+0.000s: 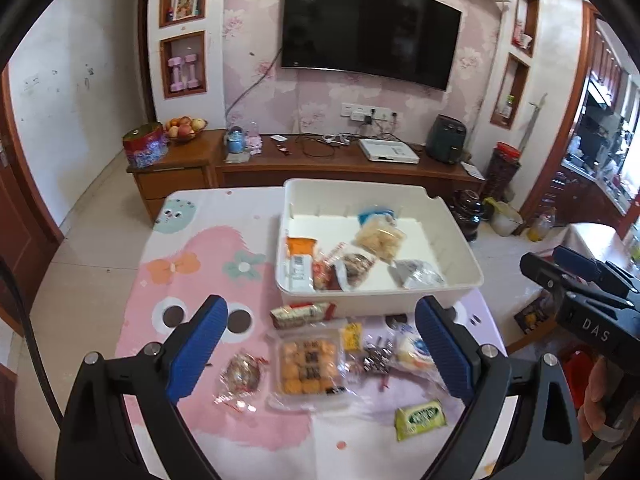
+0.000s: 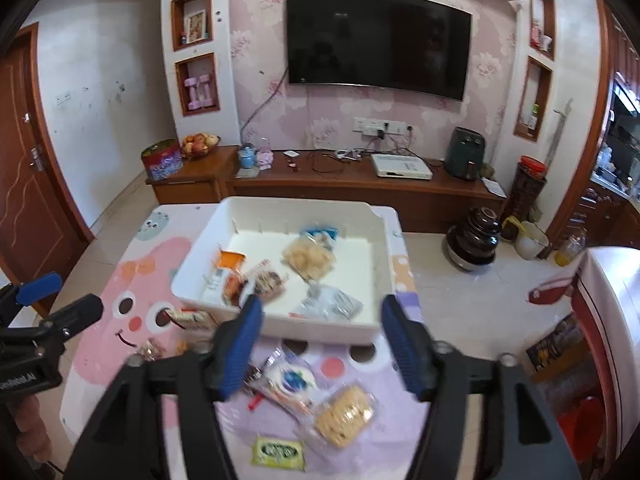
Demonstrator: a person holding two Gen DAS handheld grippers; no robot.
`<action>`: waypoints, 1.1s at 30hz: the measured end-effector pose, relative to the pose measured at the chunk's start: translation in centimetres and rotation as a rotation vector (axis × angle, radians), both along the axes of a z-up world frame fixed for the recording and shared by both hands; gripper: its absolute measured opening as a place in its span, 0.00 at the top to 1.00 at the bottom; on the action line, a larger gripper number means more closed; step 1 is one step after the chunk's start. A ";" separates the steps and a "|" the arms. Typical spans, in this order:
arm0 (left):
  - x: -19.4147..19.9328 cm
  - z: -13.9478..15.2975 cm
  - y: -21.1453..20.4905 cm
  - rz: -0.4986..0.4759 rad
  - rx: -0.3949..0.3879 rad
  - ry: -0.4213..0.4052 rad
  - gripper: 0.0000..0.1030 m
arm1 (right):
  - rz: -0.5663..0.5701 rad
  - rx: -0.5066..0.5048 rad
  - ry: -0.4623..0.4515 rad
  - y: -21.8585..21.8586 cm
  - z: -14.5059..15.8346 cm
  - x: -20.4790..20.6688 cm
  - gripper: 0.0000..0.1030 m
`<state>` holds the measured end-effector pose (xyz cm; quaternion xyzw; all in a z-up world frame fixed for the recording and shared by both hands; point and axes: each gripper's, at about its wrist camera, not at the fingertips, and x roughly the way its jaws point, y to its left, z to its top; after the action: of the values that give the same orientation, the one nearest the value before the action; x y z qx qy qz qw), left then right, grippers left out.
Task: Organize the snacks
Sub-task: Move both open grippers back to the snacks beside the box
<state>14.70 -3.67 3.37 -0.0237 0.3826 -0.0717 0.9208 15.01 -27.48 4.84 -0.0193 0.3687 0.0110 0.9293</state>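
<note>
Both jaws spread and empty, the left gripper [image 1: 322, 344] and right gripper [image 2: 322, 344] hover over loose snacks at six o'clock of the half-filled white bin [image 1: 460, 256], likely between picks.

place: home living room | cues: wall television [image 1: 370, 28], wooden media cabinet [image 1: 340, 164], fruit bowl [image 1: 185, 127]

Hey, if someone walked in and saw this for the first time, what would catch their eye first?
Probably the white bin at the far end of the pink cartoon tablecloth, with a few snack packs already inside. Next, the loose snacks on the near side, like the tray of orange cakes and the green packet. Behind it all hangs a big black TV on the flowered wall.
</note>
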 end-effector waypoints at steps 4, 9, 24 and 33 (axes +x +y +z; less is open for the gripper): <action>-1.1 -1.6 -2.1 -0.065 0.006 0.009 0.08 | -0.049 -0.005 0.024 -1.9 -1.6 -1.5 0.28; -1.1 -5.1 -5.4 -0.162 0.022 0.067 0.08 | -0.073 0.006 0.098 -3.8 -5.3 -2.2 0.28; 1.1 -12.4 -9.3 -0.253 0.111 0.203 0.08 | -0.076 0.056 0.368 -3.7 -19.3 -1.2 0.28; 3.0 -13.7 -10.6 -0.276 0.110 0.242 0.08 | -0.085 0.092 0.389 -3.7 -21.2 0.4 0.28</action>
<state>17.70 -14.26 -10.32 0.0708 0.4933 -0.1729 0.8496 15.41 -31.16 -16.41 0.0414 0.5409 -0.0077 0.8400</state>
